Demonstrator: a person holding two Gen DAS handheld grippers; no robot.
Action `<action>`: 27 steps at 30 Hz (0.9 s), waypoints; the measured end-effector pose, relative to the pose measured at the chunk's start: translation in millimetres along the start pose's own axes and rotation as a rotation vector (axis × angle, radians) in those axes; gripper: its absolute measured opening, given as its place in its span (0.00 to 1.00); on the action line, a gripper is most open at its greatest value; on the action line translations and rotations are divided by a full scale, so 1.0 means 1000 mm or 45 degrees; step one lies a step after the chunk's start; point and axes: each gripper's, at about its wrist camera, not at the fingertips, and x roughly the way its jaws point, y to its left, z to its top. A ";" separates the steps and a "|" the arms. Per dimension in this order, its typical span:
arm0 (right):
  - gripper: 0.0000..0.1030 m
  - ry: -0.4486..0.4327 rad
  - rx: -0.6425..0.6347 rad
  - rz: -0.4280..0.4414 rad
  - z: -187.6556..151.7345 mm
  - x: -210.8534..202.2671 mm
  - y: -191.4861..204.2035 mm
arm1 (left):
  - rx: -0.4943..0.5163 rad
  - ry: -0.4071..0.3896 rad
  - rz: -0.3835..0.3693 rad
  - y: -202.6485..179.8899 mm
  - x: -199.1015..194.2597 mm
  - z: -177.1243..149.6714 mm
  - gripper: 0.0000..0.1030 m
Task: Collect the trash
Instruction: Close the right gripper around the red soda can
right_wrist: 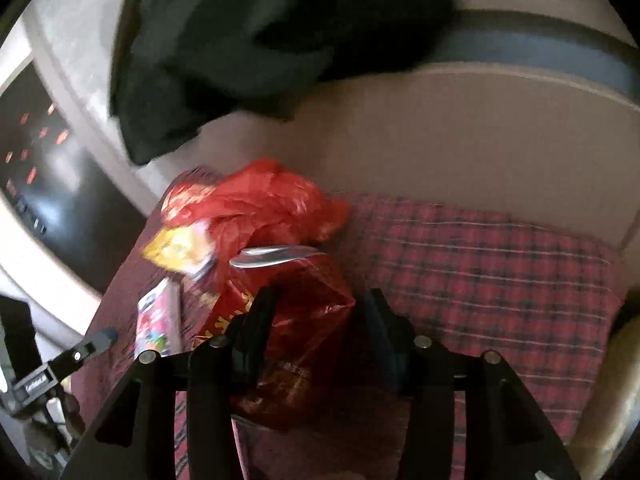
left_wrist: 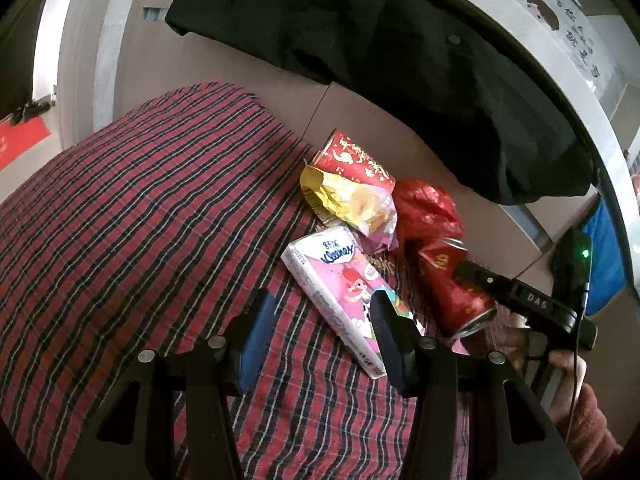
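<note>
Right wrist view is blurred. Your right gripper (right_wrist: 320, 312) has its jaws spread around the red can (right_wrist: 296, 312), grip unclear. Your left gripper (left_wrist: 320, 312) hangs wide open, tissue pack (left_wrist: 340, 288) partly behind its right finger.

Right wrist view motion-blurred; red can (right_wrist: 288, 320) between right tool (right_wrist: 320, 316) fingers, print unreadable; tissue pack (right_wrist: 156, 316) left of tool, half hidden.

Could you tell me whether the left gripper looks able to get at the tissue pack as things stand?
Probably yes: the tissue pack lies flat and uncovered on the plaid cloth, just ahead of the left gripper, whose jaws stand open and empty.
</note>
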 end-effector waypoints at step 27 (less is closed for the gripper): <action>0.47 -0.074 -0.287 -0.105 -0.015 -0.031 0.084 | 0.063 0.103 -0.033 -0.012 0.002 -0.012 0.50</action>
